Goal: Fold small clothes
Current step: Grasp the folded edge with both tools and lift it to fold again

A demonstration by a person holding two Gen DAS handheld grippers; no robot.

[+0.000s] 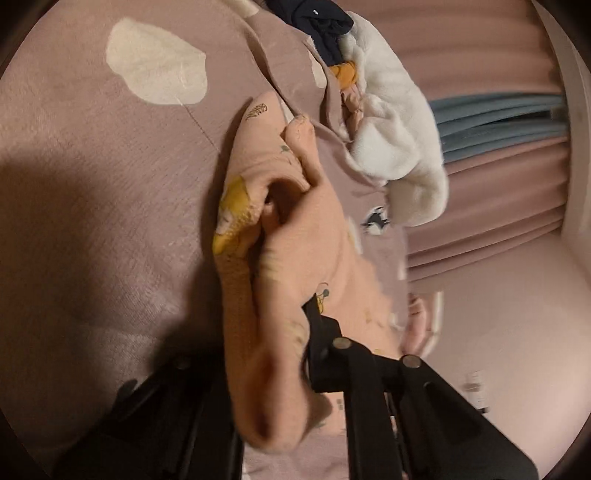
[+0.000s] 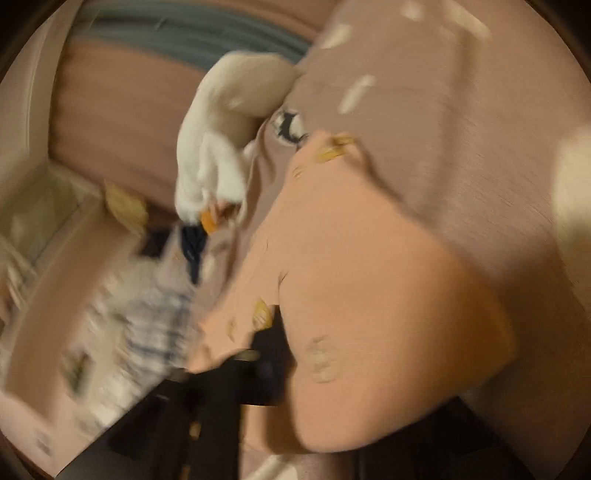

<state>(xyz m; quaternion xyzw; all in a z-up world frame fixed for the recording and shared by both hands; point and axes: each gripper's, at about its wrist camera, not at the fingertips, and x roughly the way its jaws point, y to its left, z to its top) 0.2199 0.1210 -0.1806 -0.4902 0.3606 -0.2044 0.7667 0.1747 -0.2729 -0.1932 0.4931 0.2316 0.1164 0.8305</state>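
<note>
Both tongs pinch the peach baby top

The left gripper and right gripper each hold the peach top above the pink blanket; a white fluffy garment lies near.

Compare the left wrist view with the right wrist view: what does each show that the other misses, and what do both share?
Only the left wrist view shows the large cream patch on the mauve blanket. Only the right shows blurred checked fabric. Both show the peach printed garment, draped over each gripper's fingers, the white fleece and the navy item.
</note>
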